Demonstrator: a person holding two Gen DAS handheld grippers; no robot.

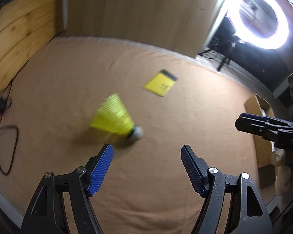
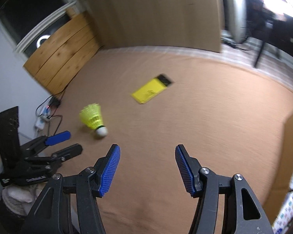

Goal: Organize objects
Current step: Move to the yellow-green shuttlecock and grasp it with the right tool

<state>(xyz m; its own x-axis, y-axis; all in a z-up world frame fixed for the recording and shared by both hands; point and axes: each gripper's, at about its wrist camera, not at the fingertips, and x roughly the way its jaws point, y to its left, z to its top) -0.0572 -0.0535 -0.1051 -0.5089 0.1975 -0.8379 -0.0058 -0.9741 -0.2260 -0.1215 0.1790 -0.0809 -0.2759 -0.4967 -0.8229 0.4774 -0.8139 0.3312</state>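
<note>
- Both tongs stand released with nothing between their blue pads: we see the left tongs (image 1: 146, 152) at the bottom of the left wrist view and the right tongs (image 2: 147, 152) at the bottom of the right wrist view, each hanging over the tan tabletop (image 1: 166, 195).
- We find the yellow shuttlecock (image 1: 115, 118) lying on its side on the tabletop, its white cork tip toward the lower right of the left wrist view. It sits just above the left tongs' left pad (image 1: 101, 169) in the picture and looks blurred.
- We see a flat yellow packet (image 1: 159, 85) with a dark strip along one end, lying on the tabletop above and to the right of the shuttlecock, well apart from it.
- In the left wrist view, the right tongs come in at the right edge, with a gloved hand (image 1: 283, 167) below them.
- We note a cardboard box (image 1: 261, 128) at the right edge, a ring light (image 1: 263, 17) at upper right, a wooden board (image 1: 19, 33) at upper left and dark cables (image 1: 5, 136) at the left edge.
</note>
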